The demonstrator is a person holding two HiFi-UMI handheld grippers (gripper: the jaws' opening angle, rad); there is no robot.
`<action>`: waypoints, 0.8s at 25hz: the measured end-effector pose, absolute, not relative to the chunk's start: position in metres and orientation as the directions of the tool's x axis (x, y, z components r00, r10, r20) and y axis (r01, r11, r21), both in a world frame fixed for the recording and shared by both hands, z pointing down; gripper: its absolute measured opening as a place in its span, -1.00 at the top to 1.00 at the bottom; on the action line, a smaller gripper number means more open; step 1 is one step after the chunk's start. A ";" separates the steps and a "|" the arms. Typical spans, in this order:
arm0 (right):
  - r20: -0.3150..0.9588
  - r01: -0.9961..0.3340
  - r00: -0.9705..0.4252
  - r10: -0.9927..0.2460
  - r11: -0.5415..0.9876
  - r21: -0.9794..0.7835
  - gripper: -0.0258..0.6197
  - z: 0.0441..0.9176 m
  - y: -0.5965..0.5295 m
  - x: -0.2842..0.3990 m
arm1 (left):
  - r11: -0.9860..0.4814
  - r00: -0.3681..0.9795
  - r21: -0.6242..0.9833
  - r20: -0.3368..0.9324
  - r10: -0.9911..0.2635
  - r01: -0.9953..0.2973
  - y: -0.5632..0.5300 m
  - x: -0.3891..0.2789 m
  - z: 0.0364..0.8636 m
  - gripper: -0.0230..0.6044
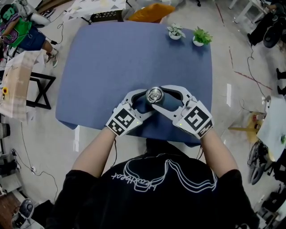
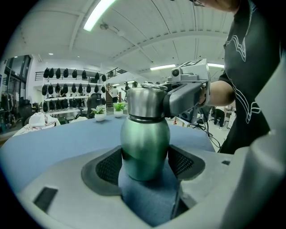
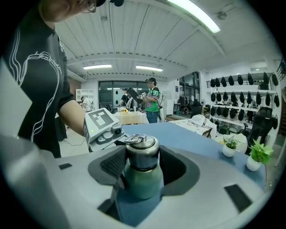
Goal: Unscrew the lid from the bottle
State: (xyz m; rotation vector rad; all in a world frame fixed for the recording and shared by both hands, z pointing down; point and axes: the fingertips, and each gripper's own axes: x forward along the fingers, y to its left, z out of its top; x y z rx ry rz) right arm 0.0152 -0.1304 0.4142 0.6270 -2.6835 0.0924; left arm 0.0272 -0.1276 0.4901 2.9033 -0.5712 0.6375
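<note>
Head view puts the job at 6 o'clock on the blue cloth-covered bench (image 1: 89, 67), close to the person's edge, where both tools meet around one rounded green metal bottle (image 2: 145, 143).

From the left, the left gripper (image 1: 148, 100) is clenched on the bottle's green belly, with a dark ribbed pad pressed against each side and the base standing on the cloth. It looks to be the anchor that keeps the body from turning.

To the right, the right gripper (image 1: 158, 97) comes in from about 4 o'clock and is clamped on the brushed-steel lid (image 3: 142, 154), with pads against both sides of the cap.

The lid sits square and low on the neck with no gap visible. I judge the grips made and the unscrewing either not begun or barely so. The turning and lifting off are still to do.

Around it, a black folding stand (image 1: 38, 89) is on the floor at 9 o'clock. An orange cushion (image 1: 151, 12) lies beyond the far edge at 12 o'clock. Two small green plants in white pots (image 1: 175, 31) stand at 1 o'clock, well apart from the bottle. Nothing crowds the work.
</note>
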 end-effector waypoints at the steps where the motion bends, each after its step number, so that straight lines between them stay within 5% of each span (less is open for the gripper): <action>1: 0.383 -0.423 -0.833 -0.398 0.906 0.023 0.18 0.414 -0.130 0.015 | -0.927 0.843 0.030 0.427 -0.327 -0.375 -0.128 0.027 0.490 -0.11; 20: 0.466 -0.043 -0.884 -0.041 0.999 0.006 0.18 0.413 -0.130 0.012 | -0.996 0.870 0.030 0.490 -0.058 -0.083 -0.128 0.026 0.490 -0.11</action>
